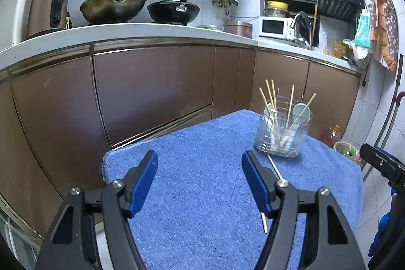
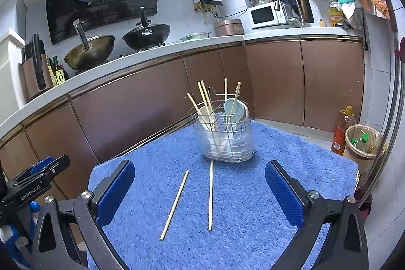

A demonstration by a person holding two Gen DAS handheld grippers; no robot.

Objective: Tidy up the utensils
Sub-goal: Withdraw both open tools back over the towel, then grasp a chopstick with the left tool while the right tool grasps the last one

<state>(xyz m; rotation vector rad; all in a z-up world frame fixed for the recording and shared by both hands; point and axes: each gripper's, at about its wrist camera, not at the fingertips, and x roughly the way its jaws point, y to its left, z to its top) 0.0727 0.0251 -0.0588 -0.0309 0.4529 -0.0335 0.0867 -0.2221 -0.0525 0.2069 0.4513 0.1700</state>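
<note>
Two loose chopsticks; one holder

The near half of the blue towel lies bare except for two loose chopsticks lying flat, low enough to pass over. At the far edge the wire utensil holder stands upright, chopsticks and spoons fanning above its rim and crowding any approach from above. Behind it the brown cabinet fronts close off the far side.

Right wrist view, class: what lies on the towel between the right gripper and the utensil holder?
Two loose chopsticks lie on the blue towel between the open right gripper and the utensil holder.
</note>
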